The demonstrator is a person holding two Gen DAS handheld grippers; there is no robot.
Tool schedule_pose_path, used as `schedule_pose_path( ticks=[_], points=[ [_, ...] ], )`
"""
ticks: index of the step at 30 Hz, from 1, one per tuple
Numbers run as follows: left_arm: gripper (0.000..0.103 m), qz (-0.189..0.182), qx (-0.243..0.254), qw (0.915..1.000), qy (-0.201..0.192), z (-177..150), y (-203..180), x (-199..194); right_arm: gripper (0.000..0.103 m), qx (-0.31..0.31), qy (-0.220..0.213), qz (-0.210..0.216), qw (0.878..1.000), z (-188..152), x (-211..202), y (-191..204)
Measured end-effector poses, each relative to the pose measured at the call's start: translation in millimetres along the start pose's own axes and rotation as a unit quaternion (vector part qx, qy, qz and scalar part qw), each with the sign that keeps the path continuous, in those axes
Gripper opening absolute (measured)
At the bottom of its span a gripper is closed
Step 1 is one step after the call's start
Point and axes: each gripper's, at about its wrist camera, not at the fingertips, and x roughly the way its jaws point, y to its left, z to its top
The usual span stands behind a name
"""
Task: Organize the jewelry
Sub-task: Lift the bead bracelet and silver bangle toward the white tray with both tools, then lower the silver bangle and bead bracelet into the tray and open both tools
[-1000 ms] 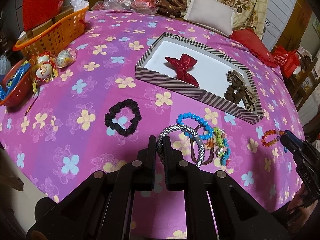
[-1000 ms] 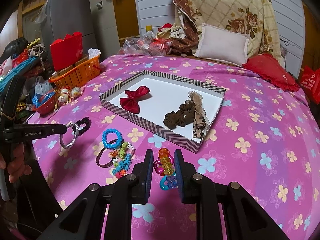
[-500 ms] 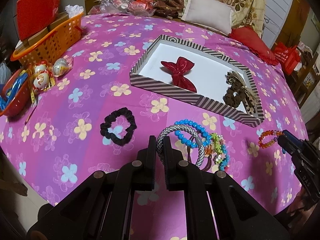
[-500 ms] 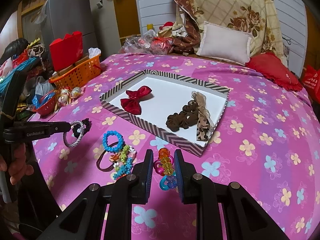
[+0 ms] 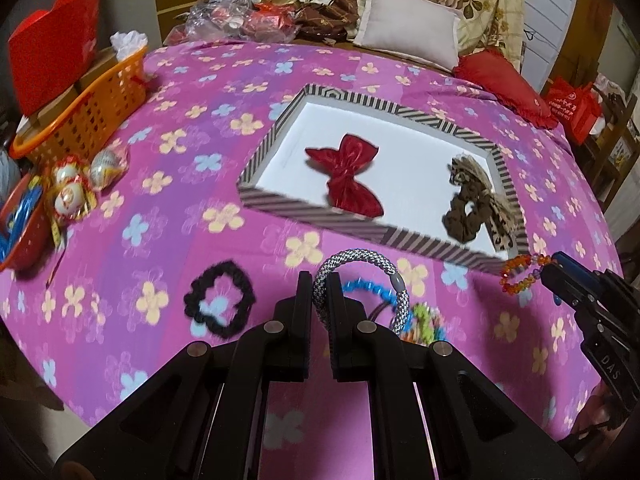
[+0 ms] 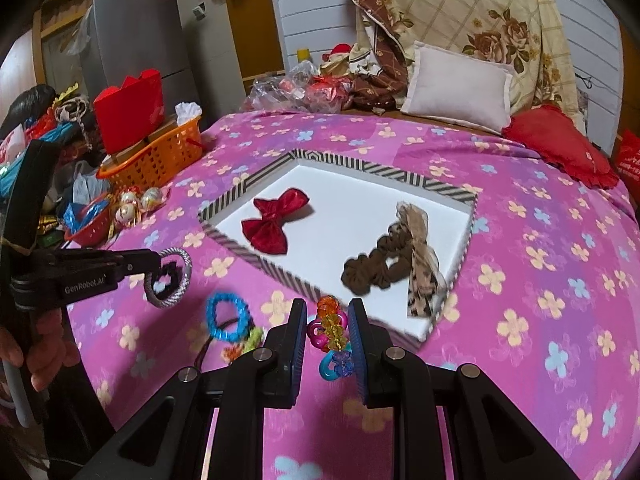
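Two claws grip: left claw (image 5: 319, 300) pinches grey woven bracelet (image 5: 360, 261); right claw (image 6: 327, 330) multicoloured beads (image 6: 332, 334).

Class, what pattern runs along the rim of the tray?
Black-and-white diagonal stripes on the tray; the right wrist view shows it best.

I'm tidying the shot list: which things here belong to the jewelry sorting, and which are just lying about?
Job:
- striped tray with red bow and brown scrunchie
- silver-grey bracelet in left gripper
- orange bead bracelet in right gripper
- black scrunchie, blue bead bracelet

Lying about:
- orange basket
- red pillow
- white cushion
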Motion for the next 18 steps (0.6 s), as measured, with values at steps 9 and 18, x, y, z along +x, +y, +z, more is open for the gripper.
schedule_pose_path(
  ticks=[9, 18],
  points=[
    [0.005, -0.010, -0.003, 0.9999, -0.003, 40, -12, 20, 0.020, 0.007, -0.004, 0.011, 1.000, 42, 27, -7],
    [0.005, -0.006, 0.005, 0.9999, 0.008, 74, -34, 60, 0.020, 0.025, 0.014, 0.020, 0.999, 64, 77, -20]
  ],
)
